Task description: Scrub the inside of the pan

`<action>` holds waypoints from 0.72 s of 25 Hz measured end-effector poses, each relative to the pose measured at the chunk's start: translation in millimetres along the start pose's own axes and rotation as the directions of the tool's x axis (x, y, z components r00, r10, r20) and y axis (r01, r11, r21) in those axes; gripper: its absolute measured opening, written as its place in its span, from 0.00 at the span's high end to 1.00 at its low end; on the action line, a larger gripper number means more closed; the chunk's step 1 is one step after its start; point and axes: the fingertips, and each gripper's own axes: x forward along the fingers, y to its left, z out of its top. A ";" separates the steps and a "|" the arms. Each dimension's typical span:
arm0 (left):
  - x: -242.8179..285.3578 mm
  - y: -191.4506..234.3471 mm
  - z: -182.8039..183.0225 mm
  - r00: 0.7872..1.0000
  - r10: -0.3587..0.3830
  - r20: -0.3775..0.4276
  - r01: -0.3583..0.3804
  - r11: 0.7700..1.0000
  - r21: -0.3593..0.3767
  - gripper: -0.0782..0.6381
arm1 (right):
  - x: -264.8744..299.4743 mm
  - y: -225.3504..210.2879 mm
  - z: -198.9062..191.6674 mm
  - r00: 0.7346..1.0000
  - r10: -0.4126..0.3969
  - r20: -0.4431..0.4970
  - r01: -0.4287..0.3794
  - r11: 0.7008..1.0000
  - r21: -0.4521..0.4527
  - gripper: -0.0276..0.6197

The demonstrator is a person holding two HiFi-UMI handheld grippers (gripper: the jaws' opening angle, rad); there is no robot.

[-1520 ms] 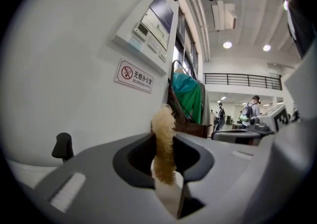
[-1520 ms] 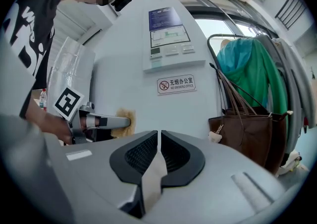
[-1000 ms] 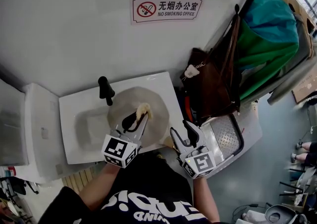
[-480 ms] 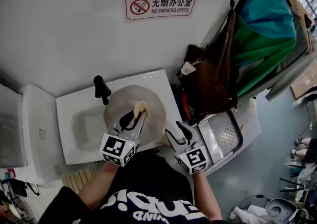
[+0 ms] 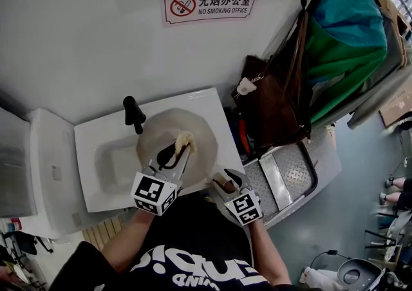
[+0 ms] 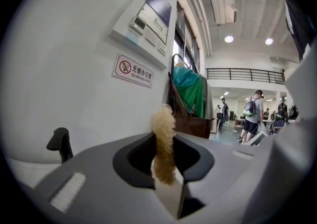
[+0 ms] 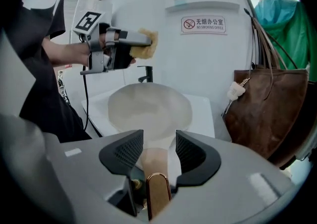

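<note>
Left tongs (image 6: 166, 161) are pinching a tan, fibrous scrub pad (image 6: 162, 134). The pad stands up between the tips with its frayed end poking past them. We read that as set up so the free end can rub while the tongs stay off the metal. In the right gripper view, those tongs hang above the pan (image 7: 148, 106), clear of it, with the pad not touching anything.

Right tongs (image 7: 158, 143) are spread, with the pan's handle (image 7: 153, 163) running between the two tips. Its copper-coloured end is close to the camera. We see a gap on at least one side, so there is no squeeze yet. We judge this hand is there to clamp the handle and hold the pan steady while the other one scrubs.

The pan is pale and shallow and looks empty inside. It sits on top of the white sink (image 5: 87, 174), over the right part of the basin, with its handle pointing back toward the person. That spot makes sense, since water and mess would go into the sink, and the black tap (image 5: 133, 112) stands just behind the rim.

Scrubbing has not started. We think the next steps are to close on the handle and then lower the pad into the bowl. The risk is that an unheld pan slides on the smooth sink top.

Further out, a brown bag (image 7: 267, 109) hangs to the right of the sink. A no-smoking sign (image 5: 209, 5) is on the wall above.
</note>
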 end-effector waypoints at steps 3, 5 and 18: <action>-1.2 -0.2 -1.3 1.000 -0.003 -0.006 0.003 1.000 0.000 0.79 | 6.1 5.8 -17.8 0.998 0.020 -0.053 -0.020 1.000 -0.005 0.66; -1.9 -0.2 -2.5 1.000 -0.007 -0.010 0.007 1.000 -0.002 0.79 | 9.6 8.3 -27.1 0.996 0.029 -0.083 -0.030 1.000 -0.008 0.66; -4.3 0.5 -5.2 1.000 -0.023 -0.015 0.023 1.000 -0.007 0.79 | 28.7 13.6 -62.3 0.974 0.098 -0.206 -0.105 0.994 -0.022 0.63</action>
